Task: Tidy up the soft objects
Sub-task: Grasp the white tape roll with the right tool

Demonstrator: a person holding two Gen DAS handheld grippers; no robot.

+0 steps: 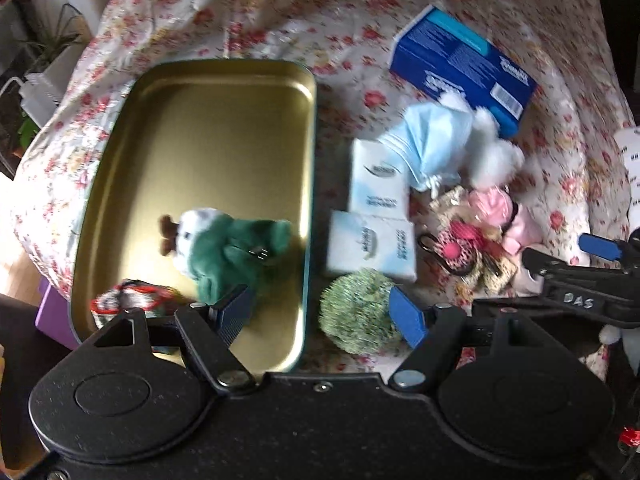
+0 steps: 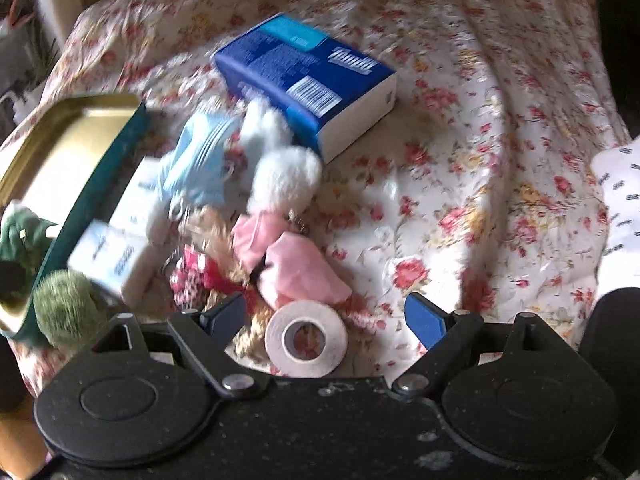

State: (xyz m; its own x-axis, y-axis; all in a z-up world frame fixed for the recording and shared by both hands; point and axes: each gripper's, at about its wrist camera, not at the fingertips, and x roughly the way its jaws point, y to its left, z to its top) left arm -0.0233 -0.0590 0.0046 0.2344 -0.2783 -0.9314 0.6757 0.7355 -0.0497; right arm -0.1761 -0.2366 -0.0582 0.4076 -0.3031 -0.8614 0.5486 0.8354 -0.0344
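Hovered over gold tray [image 1: 224, 128] rim with left gripper [image 1: 324, 308] half-spread, empty; held green plush [image 1: 236, 252] inside tray; spread right gripper [image 2: 324, 316] wide above tape roll [image 2: 306, 338], well right of tray.

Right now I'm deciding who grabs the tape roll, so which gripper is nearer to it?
Right. The right gripper hangs open directly above the tape roll, which lies between its fingers. The left gripper is off by the gold tray, straddling the tray's edge beside the green ball.
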